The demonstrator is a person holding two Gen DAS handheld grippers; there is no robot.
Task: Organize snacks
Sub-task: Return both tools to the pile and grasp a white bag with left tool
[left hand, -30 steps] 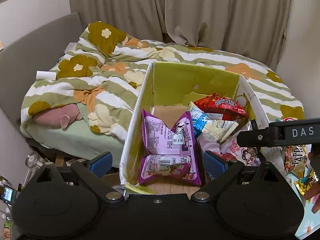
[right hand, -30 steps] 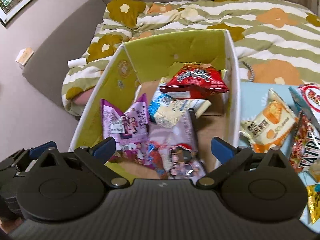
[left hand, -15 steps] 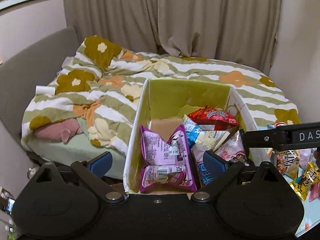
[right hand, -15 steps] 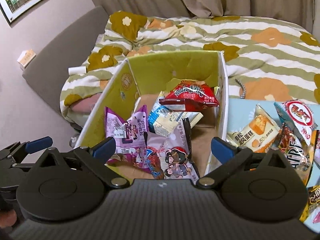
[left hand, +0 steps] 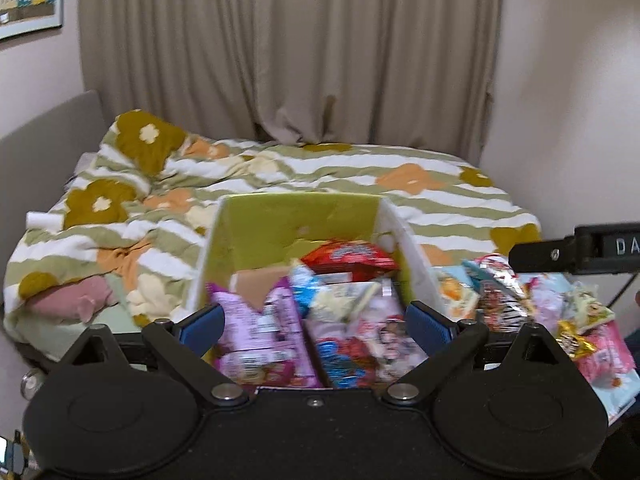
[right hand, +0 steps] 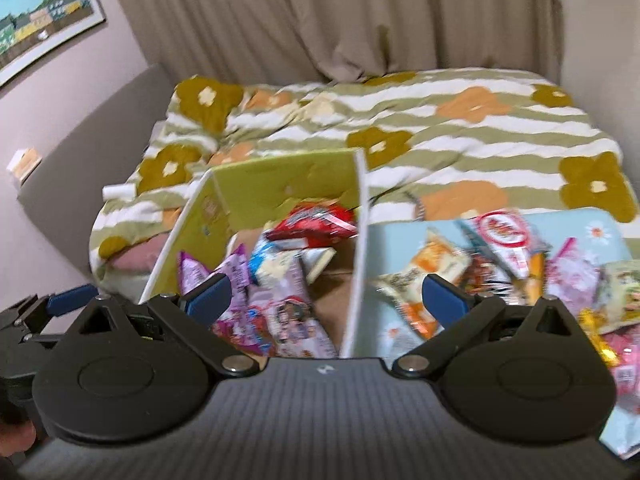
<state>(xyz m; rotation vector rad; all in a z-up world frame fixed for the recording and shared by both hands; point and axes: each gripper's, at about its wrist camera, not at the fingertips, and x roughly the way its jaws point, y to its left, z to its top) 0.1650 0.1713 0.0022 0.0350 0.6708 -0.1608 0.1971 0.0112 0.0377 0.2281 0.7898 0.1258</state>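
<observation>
Green-lined box (left hand: 292, 220) — long axis toward bed (left hand: 440, 184)

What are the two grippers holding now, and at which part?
Nothing. The left gripper and right gripper both stand open and empty above the box of snacks.

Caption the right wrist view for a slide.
Open right claw above green box of snacks; more packets on blue table.

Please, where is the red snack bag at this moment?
The red snack bag lies inside the green box, at its far end near the back wall, behind the blue-and-white packet; both wrist views show it.
</observation>
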